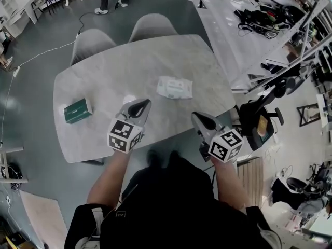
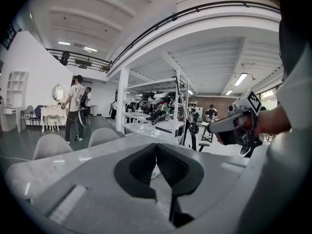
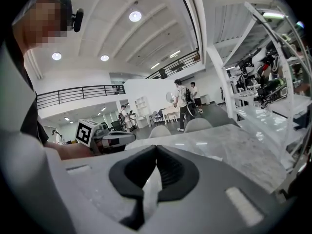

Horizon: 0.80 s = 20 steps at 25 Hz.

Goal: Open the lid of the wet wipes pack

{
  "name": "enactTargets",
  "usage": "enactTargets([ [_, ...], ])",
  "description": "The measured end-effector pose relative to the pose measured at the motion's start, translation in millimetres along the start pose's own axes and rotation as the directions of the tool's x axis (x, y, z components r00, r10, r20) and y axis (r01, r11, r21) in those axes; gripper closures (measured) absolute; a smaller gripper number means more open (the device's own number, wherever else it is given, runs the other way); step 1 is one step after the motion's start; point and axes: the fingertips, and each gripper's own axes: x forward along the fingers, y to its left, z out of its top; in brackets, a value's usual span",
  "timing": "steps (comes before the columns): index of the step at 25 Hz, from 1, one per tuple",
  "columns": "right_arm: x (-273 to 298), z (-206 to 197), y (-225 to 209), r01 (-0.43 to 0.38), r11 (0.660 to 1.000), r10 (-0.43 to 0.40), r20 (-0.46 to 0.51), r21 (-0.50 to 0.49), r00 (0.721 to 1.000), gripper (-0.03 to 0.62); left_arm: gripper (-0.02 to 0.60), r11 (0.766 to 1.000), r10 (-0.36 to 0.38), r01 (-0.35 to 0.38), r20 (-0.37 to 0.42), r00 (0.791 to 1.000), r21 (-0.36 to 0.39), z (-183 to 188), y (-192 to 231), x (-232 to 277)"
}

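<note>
The wet wipes pack (image 1: 174,87), white with a lid on top, lies flat on the grey marble table (image 1: 104,77), right of its middle. My left gripper (image 1: 144,105) hovers over the table's near part, just short and left of the pack, with its jaws shut and empty. My right gripper (image 1: 195,117) is over the table's near right edge, short and right of the pack, also shut with nothing in it. In the left gripper view the left gripper (image 2: 156,146) has its dark pads pressed together, and the same shows for the right gripper (image 3: 156,148) in the right gripper view.
A green box (image 1: 78,111) lies near the table's left edge. Two grey chairs (image 1: 92,39) (image 1: 154,25) stand at the far side. A black office chair (image 1: 259,121) and cluttered white benches (image 1: 244,30) are to the right. People stand far back.
</note>
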Motion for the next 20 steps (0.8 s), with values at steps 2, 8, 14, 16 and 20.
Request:
enactTargets([
  [2,11.0,3.0,-10.0,-0.005,1.000,0.005,-0.009,0.002,1.000,0.592,0.571,1.000,-0.012,0.012,-0.015,1.000,0.001,-2.5,2.5,14.4],
  [8,42.1,4.6,-60.2,-0.006,0.999,0.004,-0.059,-0.040,0.998,0.592,0.569,1.000,-0.022,0.023,-0.073,0.997,0.015,-5.7,7.5,64.8],
  [14,67.5,-4.5,-125.1,-0.007,0.997,-0.003,-0.135,-0.073,0.991,0.591,0.568,0.997,-0.022,0.033,-0.159,0.987,0.065,-8.1,9.3,125.6],
  [16,73.9,-14.1,-142.2,-0.022,0.996,0.005,-0.176,-0.090,0.984,0.591,0.566,0.997,-0.009,0.023,-0.188,0.982,0.076,-10.3,9.8,144.4],
  [20,86.3,-26.8,-163.3,-0.077,0.990,0.048,-0.234,-0.116,0.971,0.572,0.474,0.995,0.041,-0.017,-0.237,0.971,0.100,-18.0,17.3,172.1],
])
